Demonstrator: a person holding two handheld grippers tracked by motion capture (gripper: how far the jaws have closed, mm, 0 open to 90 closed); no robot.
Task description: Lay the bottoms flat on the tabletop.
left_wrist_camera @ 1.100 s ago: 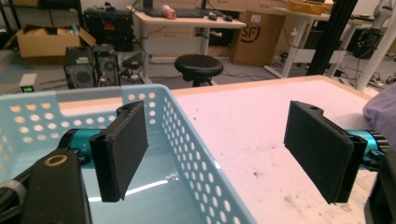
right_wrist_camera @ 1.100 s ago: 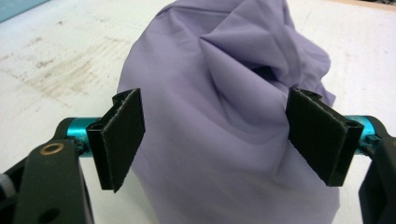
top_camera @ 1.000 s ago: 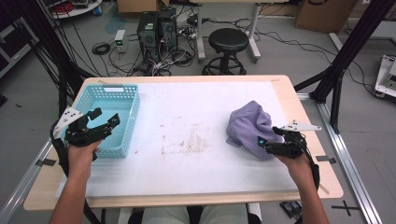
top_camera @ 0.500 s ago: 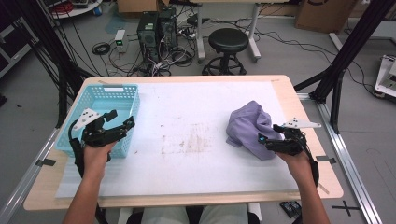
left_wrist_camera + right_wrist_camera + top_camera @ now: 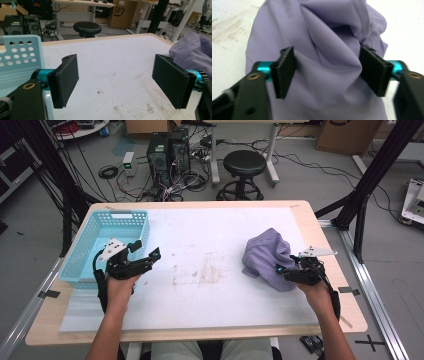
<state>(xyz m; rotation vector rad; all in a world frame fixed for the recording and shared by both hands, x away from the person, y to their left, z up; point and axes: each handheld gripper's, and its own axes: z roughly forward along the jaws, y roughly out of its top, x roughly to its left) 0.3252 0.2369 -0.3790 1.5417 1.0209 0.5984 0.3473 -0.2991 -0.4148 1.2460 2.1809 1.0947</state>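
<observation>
The right gripper [image 5: 327,72] has just been closing its jaws around a fold of the purple cloth [image 5: 267,257] between them, suggesting a pick-up, while the left gripper [image 5: 145,256], wide and empty, has been brought from beside the blue basket [image 5: 95,227] toward it

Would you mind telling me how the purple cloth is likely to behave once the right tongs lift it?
The cloth lies in soft, deep folds, so it will probably hang limp and drape rather than keep its shape. It looks thin, so likely light. The right tongs, just closing, have a fold between them; smooth fabric might slip from a shallow pinch.
</observation>
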